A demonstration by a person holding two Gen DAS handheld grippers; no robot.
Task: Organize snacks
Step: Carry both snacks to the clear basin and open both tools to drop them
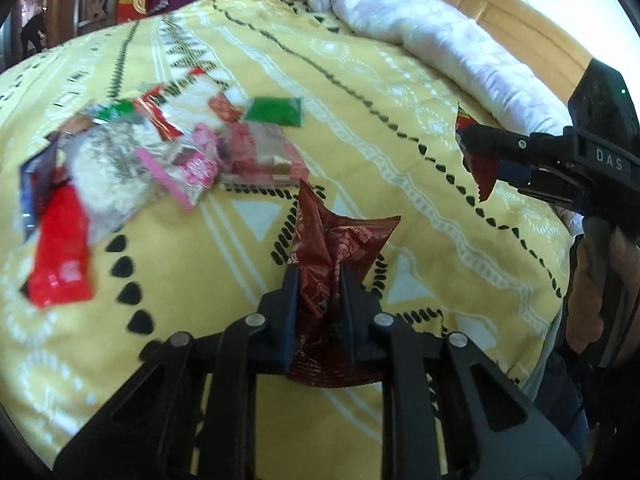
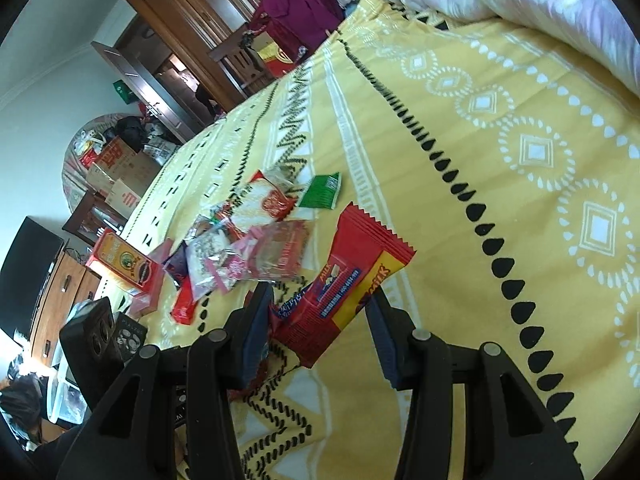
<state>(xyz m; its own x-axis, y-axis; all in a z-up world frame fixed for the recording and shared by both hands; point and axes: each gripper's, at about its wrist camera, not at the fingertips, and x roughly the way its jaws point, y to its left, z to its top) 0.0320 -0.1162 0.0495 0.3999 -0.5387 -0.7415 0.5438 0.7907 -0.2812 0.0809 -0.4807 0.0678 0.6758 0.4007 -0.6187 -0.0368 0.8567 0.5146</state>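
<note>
My left gripper (image 1: pixel 318 280) is shut on a dark red snack packet (image 1: pixel 340 248) and holds it above the yellow bedspread (image 1: pixel 360 92). My right gripper (image 2: pixel 316 304) is shut on a red and yellow milk snack packet (image 2: pixel 352 276); it also shows in the left wrist view (image 1: pixel 480 156) at the right, above the bed. A pile of snack packets (image 1: pixel 160 152) lies on the bedspread at the left, with a green packet (image 1: pixel 274 111) at its far edge and a red packet (image 1: pixel 60 256) at its near edge. The pile also shows in the right wrist view (image 2: pixel 248 248).
A rolled pale quilt (image 1: pixel 420 28) lies along the far right of the bed by the wooden headboard (image 1: pixel 500 8). A red box (image 2: pixel 128 268) sits at the bed's left edge. Cardboard boxes (image 2: pixel 116 168), a wardrobe (image 2: pixel 192 20) and a dark TV (image 2: pixel 28 272) stand beyond.
</note>
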